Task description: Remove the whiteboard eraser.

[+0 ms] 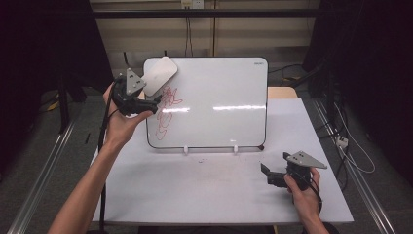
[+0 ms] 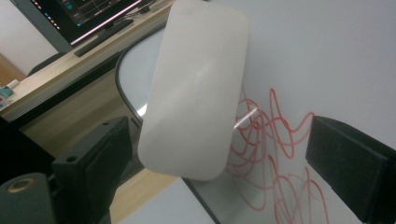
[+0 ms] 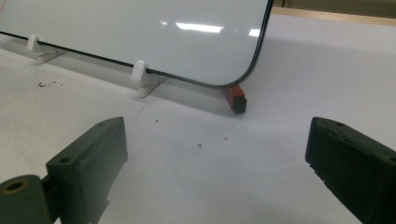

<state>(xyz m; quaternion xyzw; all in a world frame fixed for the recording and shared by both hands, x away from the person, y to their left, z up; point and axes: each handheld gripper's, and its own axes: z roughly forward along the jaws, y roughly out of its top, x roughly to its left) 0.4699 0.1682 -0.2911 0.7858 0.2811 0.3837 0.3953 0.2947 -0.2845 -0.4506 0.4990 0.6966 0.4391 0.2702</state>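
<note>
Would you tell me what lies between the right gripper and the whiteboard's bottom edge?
Bare white table with a few dark specks; the right gripper view shows it. A small red and black block sits under the whiteboard corner.

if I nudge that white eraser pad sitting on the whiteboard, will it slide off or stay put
The white eraser pad sits high on the tilted whiteboard with the left gripper open around it, so it probably clings, perhaps magnetically. Its smooth rounded shell looks stiff and light, and the glossy board suggests it would slide rather than tip.
</note>
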